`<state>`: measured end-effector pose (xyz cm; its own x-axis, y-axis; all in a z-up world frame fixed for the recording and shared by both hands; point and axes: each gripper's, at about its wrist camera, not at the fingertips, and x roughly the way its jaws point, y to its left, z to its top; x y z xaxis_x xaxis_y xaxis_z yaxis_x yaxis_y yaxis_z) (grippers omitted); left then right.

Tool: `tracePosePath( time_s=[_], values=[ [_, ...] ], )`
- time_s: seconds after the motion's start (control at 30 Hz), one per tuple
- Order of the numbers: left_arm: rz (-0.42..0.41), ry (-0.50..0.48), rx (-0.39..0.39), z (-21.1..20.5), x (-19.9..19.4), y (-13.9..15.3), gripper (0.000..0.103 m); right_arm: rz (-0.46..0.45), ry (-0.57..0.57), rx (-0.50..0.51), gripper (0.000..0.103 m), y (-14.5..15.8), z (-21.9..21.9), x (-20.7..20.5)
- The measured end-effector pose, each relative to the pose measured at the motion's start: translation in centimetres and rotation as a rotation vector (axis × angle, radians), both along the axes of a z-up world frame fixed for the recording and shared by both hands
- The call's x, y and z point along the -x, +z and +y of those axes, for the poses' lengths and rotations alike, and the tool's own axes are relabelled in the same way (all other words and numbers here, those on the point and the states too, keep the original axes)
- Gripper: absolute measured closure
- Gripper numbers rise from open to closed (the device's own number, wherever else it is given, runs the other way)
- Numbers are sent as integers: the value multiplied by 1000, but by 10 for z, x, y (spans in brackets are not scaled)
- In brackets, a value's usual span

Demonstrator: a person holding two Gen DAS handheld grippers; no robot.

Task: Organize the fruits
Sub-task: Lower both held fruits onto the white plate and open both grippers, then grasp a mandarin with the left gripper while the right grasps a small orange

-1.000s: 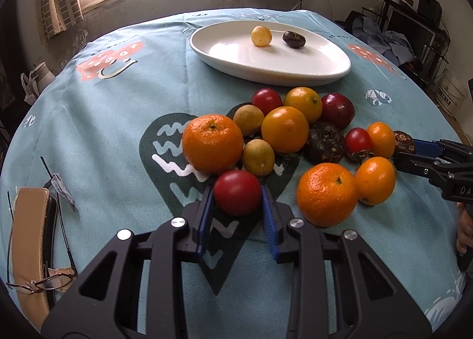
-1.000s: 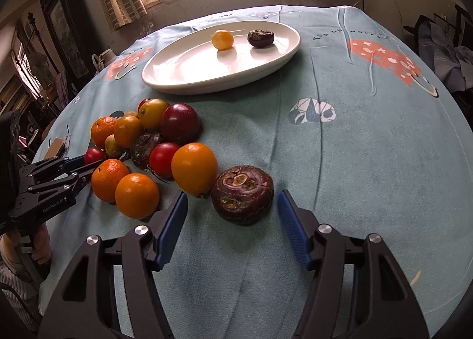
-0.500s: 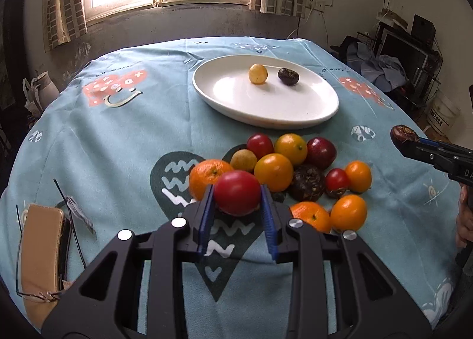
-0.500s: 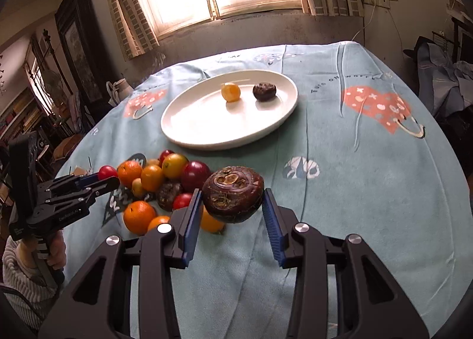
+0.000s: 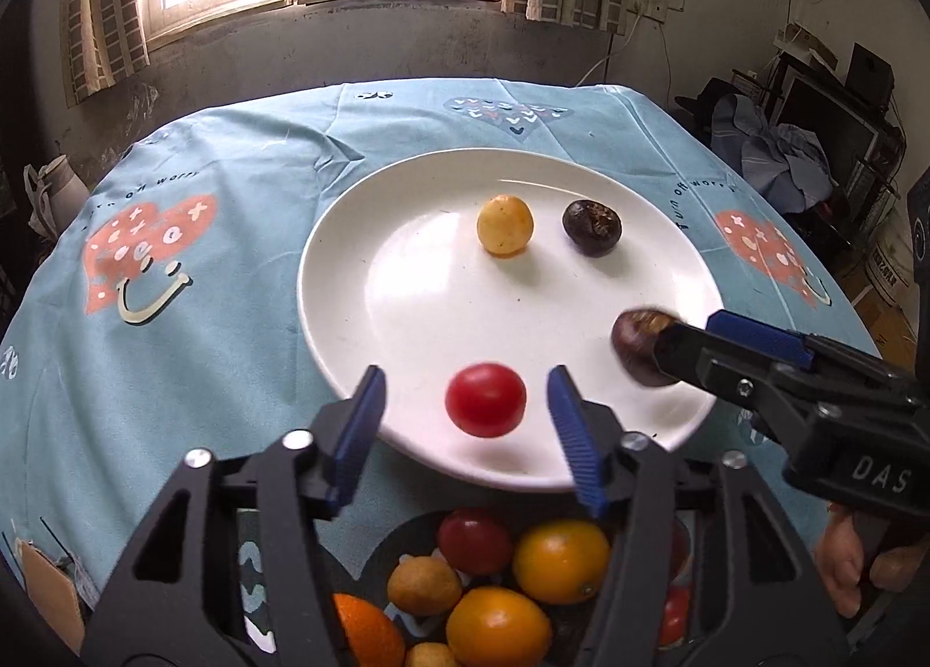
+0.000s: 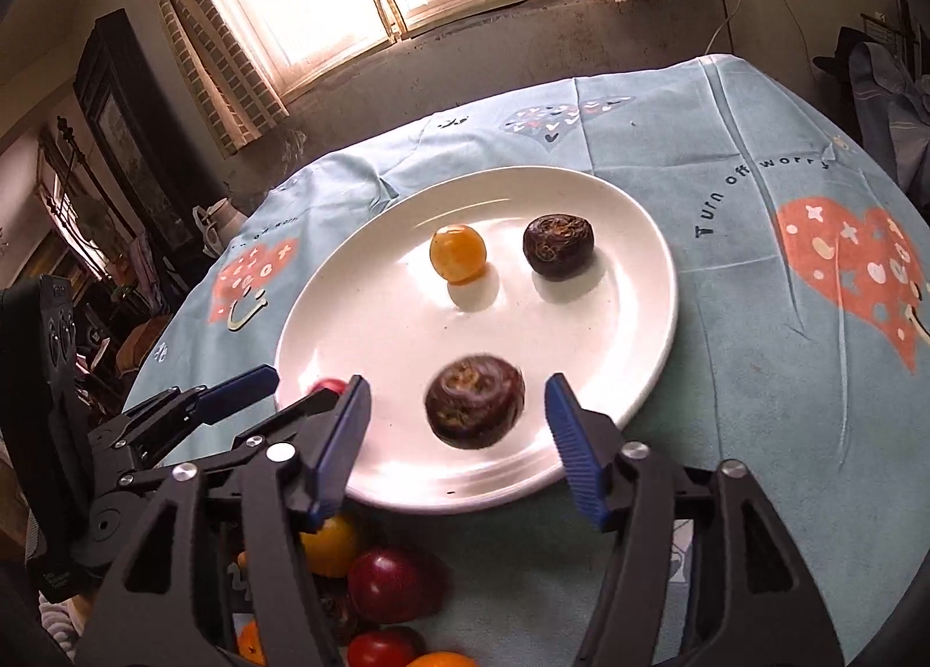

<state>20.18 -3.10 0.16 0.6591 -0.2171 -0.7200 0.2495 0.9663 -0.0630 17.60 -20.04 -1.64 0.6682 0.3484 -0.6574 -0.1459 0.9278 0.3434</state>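
A white plate (image 5: 407,236) (image 6: 628,283) holds a small yellow fruit (image 5: 504,225) (image 6: 457,253) and a dark brown fruit (image 5: 592,228) (image 6: 558,246). My left gripper (image 5: 465,411) is open over the plate's near edge, and a red tomato (image 5: 486,399) lies free between its fingers, blurred. My right gripper (image 6: 456,423) is open too, with a second dark brown fruit (image 6: 475,401) (image 5: 639,344) loose between its fingers on the plate. The left gripper also shows in the right wrist view (image 6: 273,393), and the right gripper in the left wrist view (image 5: 691,341).
A pile of oranges, yellow fruits and red fruits (image 5: 523,580) (image 6: 383,585) lies on the blue patterned tablecloth (image 5: 174,271) just in front of the plate, under both grippers. A window and wall stand behind the round table. Clutter stands at the right.
Both grippers moved forward over the plate and opened. The tomato and the dark brown fruit have left the jaws and now lie on the plate.
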Motion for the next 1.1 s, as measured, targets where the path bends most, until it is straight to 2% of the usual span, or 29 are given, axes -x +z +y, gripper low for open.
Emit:
tracePosePath(
  time_s=[0.1, 0.3, 0.53, 0.6, 0.83, 1.03, 1.1],
  values=[
    [-4, -18, -7, 1, 3, 0, 33, -43, -32, -18, 38, 7, -11, 7],
    [-25, 26, 13, 28, 27, 4, 31, -22, -22, -93, 38, 7, -16, 29],
    [1, 104, 23, 75, 74, -8, 30, -17, -16, -50, 38, -5, -13, 73],
    [9, 117, 22, 84, 85, -11, 27, -3, -7, -49, 38, -9, -12, 84],
    [-1, 121, -39, 82, 94, -19, 25, 6, 20, -3, 38, -13, -2, 96],
    [16, 109, -50, 80, 93, -24, 21, 28, 15, 8, 38, -16, -3, 94],
    [15, 109, -81, 78, 90, -26, 13, 30, 12, 11, 38, -17, -3, 94]
  ],
)
